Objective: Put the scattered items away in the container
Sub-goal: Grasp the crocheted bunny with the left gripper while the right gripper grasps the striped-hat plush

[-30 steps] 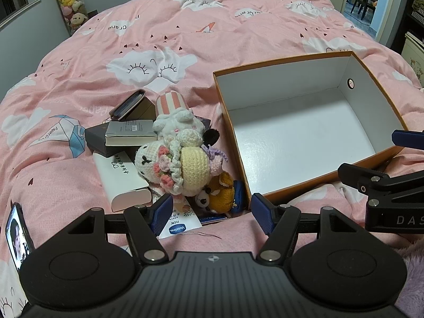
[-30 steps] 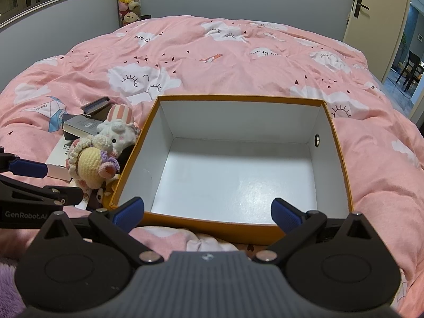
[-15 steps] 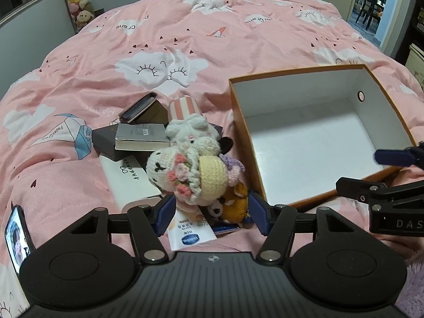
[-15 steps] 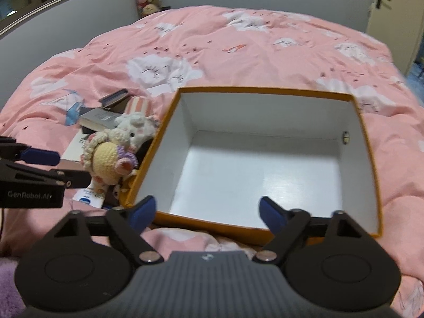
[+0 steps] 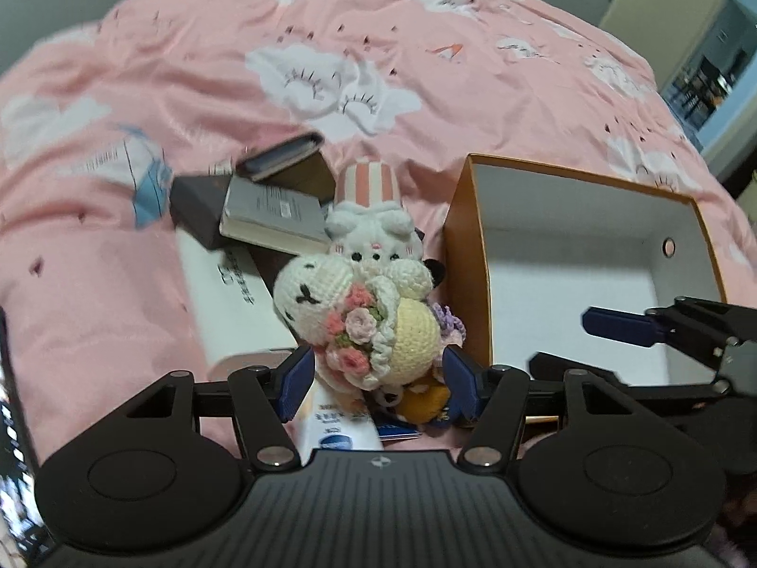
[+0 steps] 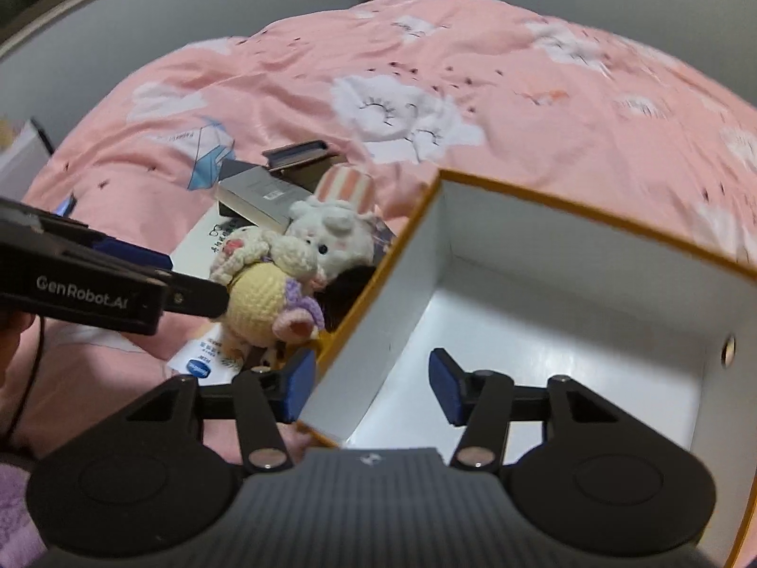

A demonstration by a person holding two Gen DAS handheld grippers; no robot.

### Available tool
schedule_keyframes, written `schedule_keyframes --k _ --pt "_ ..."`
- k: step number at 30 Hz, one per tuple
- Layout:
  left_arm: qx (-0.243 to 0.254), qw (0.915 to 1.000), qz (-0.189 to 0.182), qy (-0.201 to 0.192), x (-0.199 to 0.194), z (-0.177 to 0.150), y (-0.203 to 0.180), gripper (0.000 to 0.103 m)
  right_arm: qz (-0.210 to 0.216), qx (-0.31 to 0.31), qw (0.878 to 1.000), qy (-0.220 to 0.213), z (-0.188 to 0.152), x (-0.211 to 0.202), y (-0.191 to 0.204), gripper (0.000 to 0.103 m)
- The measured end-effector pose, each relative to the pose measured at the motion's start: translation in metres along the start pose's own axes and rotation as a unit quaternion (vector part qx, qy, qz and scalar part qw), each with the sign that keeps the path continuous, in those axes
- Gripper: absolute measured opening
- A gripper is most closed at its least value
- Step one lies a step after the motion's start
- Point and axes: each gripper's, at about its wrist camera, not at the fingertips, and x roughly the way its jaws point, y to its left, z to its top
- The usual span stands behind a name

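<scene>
Box: the open orange box (image 6: 544, 312) stands on the pink bedcover (image 5: 189, 71) and fills the right half of the right wrist view; nothing lies inside it yet.
Items: the pile sits just beside the left wall of the box, in the centre of the left wrist view: crochet doll (image 5: 359, 326), white plush (image 5: 374, 236), grey book (image 5: 274, 217), white carton (image 5: 232, 303), tube (image 5: 336, 426).
Left gripper: the left gripper (image 5: 376, 381) has its jaws apart, one on each side of the crochet doll; the pads do not seem to press on it.
Right gripper: the right gripper (image 6: 371, 386) has its jaws closing astride the near corner of the box wall, with no pad on the cardboard yet.
Risk, doll: the soft round body may slip or be caught only by the bonnet, because the jaws sit low at its edge.
Risk, pile: a lift may drag the small yellow toy (image 5: 421, 400) beneath, which touches the doll.
Risk, box: a hard pinch may bend the thin wall, or tilt the box on the soft bedding.
</scene>
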Motion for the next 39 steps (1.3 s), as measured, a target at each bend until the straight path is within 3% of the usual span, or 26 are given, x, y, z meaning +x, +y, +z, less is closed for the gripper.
schedule_keyframes --k 6,11,20,26,32,39 --pt "-0.112 0.9923 -0.033 0.042 0.02 0.009 0.025 0.071 -0.001 -0.035 0.999 0.004 0.013 0.016 0.004 0.057" --pt "-0.21 0.9728 -0.066 0.071 0.038 0.013 0.05 0.071 0.001 -0.051 0.999 0.001 0.02 0.024 0.006 0.057" --pt "-0.264 0.9558 -0.086 0.097 0.066 0.019 0.052 0.073 0.021 -0.064 0.998 0.007 0.025 0.039 0.012 0.057" --pt "-0.272 0.9512 -0.084 0.118 0.089 0.017 0.05 0.074 0.023 -0.066 0.997 0.012 0.024 0.046 0.016 0.057" --pt "-0.236 0.9629 -0.08 0.103 0.077 0.016 0.047 0.064 0.014 -0.062 0.998 0.008 0.025 0.043 0.013 0.057" --pt "-0.17 0.9815 -0.066 0.057 0.036 0.009 0.046 0.058 0.005 -0.039 0.999 -0.005 0.033 0.033 0.0 0.058"
